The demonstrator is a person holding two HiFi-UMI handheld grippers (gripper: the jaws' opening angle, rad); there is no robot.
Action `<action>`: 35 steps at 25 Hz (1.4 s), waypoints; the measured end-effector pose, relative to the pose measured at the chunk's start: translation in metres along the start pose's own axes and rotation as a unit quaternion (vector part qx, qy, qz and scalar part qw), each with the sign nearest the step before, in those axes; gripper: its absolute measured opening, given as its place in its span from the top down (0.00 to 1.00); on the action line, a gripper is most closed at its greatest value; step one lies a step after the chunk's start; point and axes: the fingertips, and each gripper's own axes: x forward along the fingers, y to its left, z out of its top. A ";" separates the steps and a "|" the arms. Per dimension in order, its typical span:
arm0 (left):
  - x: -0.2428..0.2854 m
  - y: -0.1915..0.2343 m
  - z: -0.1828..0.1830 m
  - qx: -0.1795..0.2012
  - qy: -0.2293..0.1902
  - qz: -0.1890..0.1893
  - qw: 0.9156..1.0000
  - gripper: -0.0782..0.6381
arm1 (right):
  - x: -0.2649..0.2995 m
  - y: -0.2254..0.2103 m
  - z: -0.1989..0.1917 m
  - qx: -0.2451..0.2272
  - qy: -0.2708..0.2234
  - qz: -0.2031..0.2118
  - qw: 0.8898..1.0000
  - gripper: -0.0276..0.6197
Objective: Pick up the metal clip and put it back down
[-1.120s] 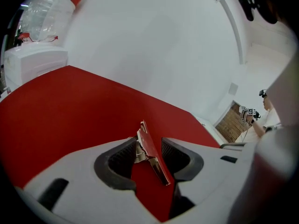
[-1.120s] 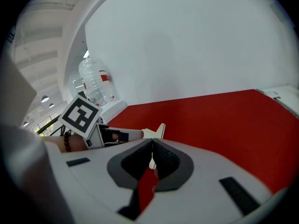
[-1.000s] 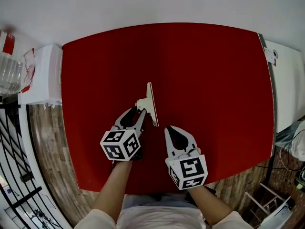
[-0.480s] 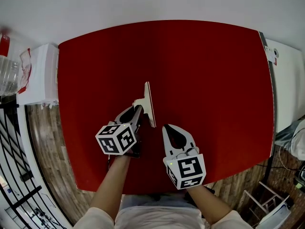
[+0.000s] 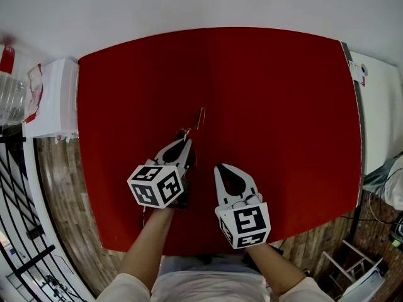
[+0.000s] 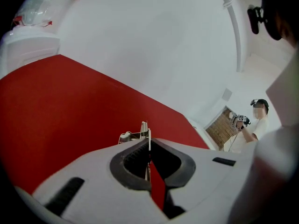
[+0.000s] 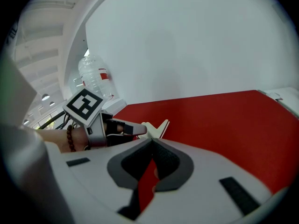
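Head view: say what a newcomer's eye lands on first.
The bright red table top fills the middle of the view, with white all around it. Near its front edge the left gripper, whose jaws have just been closing, pinches the thin metal clip, which shows edge-on just beyond its tips. To its right, the right gripper is shut and empty.

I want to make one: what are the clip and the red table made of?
The clip: thin, pale plates with a dull sheen, so probably sheet metal. The table: smooth, flat, even red with no weave showing; maybe painted board or plastic.
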 end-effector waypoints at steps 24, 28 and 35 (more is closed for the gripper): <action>-0.134 -0.106 0.069 0.176 -0.102 0.031 0.979 0.88 | -0.097 0.018 0.078 -0.034 -0.071 -0.011 0.997 0.95; -0.158 -0.120 0.066 0.193 -0.110 0.032 0.974 0.88 | -0.117 0.029 0.087 -0.034 -0.082 -0.007 0.996 0.95; -0.208 -0.147 0.056 0.199 -0.134 0.036 0.970 0.88 | -0.153 0.052 0.090 -0.036 -0.088 -0.005 0.995 0.95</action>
